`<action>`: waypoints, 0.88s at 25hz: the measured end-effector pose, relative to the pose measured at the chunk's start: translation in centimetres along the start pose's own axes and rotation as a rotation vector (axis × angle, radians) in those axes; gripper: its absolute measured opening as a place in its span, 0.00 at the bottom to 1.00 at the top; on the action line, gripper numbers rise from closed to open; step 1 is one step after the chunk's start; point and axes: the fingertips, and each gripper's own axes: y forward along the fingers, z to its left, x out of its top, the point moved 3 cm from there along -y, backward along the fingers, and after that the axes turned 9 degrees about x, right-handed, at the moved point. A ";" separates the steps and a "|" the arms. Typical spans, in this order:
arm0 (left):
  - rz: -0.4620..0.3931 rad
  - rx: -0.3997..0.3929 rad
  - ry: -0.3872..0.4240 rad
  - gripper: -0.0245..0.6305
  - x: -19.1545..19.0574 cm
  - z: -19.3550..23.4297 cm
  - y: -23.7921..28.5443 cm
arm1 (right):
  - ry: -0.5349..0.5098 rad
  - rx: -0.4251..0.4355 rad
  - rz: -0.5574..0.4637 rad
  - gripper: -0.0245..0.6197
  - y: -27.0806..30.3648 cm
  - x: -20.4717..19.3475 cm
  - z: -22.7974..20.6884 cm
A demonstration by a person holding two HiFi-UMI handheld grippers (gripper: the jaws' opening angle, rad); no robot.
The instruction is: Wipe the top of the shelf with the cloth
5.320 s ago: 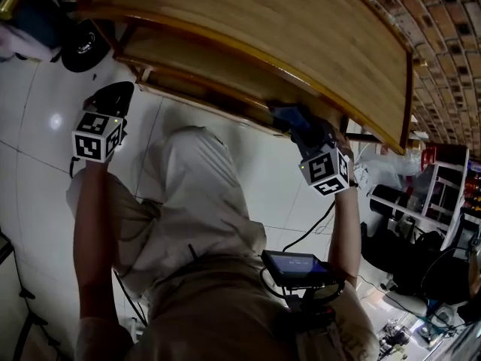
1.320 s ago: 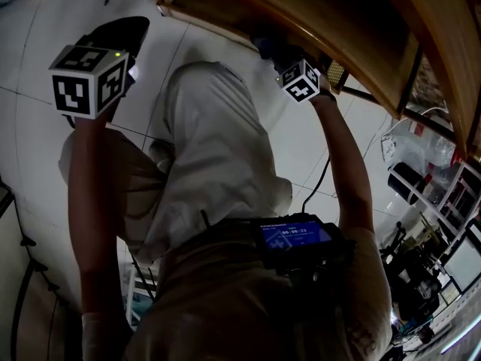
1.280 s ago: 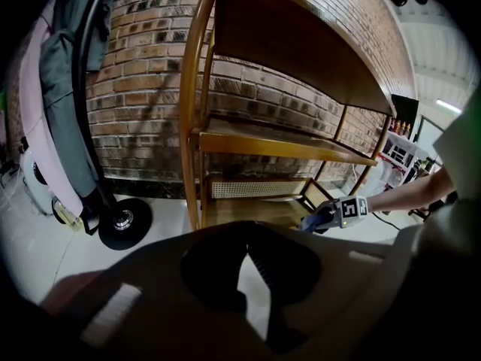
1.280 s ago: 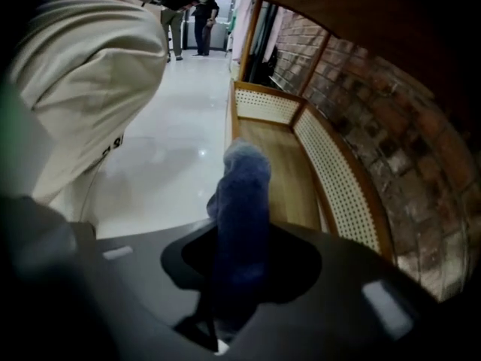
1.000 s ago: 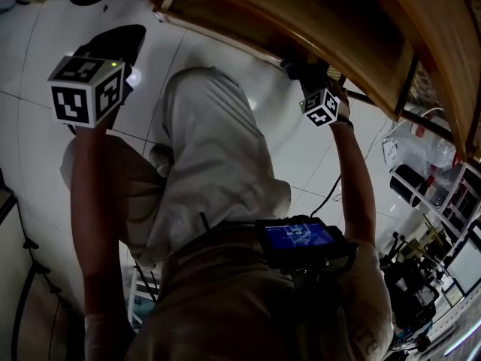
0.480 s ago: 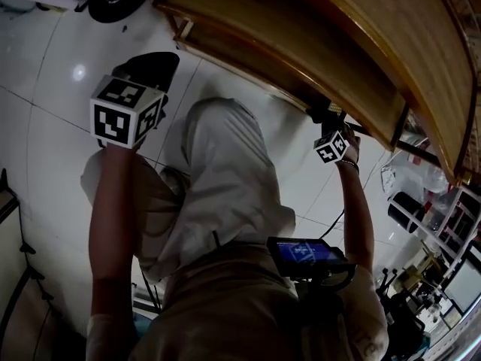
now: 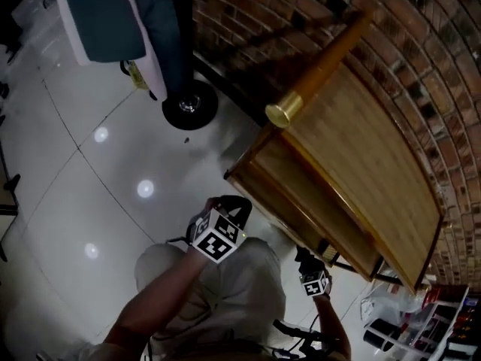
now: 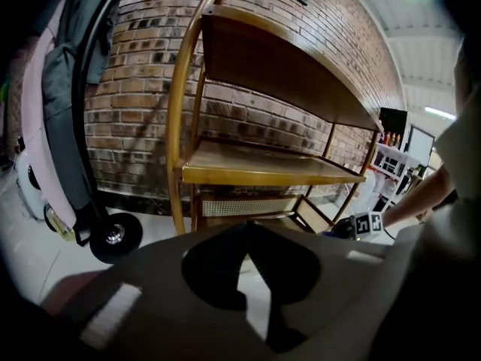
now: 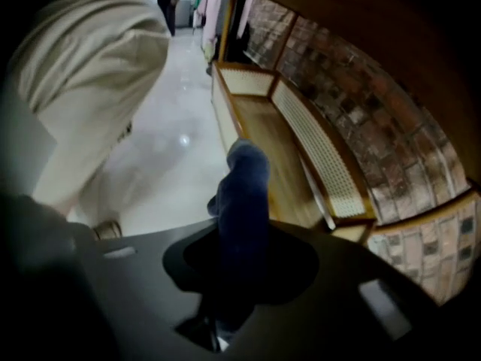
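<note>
Two hand-held grippers, one cloth, one shelf unit and one garment stand are in view.

The left gripper (image 7: 228, 209) is raised over the person's light trousers (image 7: 225, 299). Its own view shows its jaws meeting at the tips with nothing between them.

The right gripper (image 7: 307, 260) is clamped on the single dark blue cloth (image 9: 244, 194), which stands up out of the jaws. The cloth is held low beside the tall wooden shelf unit (image 7: 361, 153), in front of its bottom level, which is backed by a woven cane panel (image 9: 319, 153). It is well below the top board and not touching it.

The left gripper view shows three levels on the shelf: a top board, a middle board and the cane-backed bottom level.

A black round-based garment stand (image 7: 188, 105) with hanging clothes stands by the brick wall (image 7: 421, 43) on white floor tiles (image 7: 83, 179).

Half a second earlier the head view showed mostly trousers and the shelf's front edge. It now takes in the whole top board, the wall and the stand. The right gripper stays low at the shelf.
</note>
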 end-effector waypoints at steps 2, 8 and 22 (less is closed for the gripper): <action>0.012 0.028 0.057 0.04 0.0 -0.5 0.9 | 0.078 0.078 -0.103 0.17 -0.8 2.6 3.2; 0.006 0.141 0.049 0.05 -0.3 -0.5 -2.7 | 0.083 0.170 -0.280 0.17 -12.1 11.8 8.5; 0.097 0.250 -0.128 0.05 4.5 -0.8 -23.5 | -0.164 0.200 -0.338 0.17 -47.2 25.1 11.4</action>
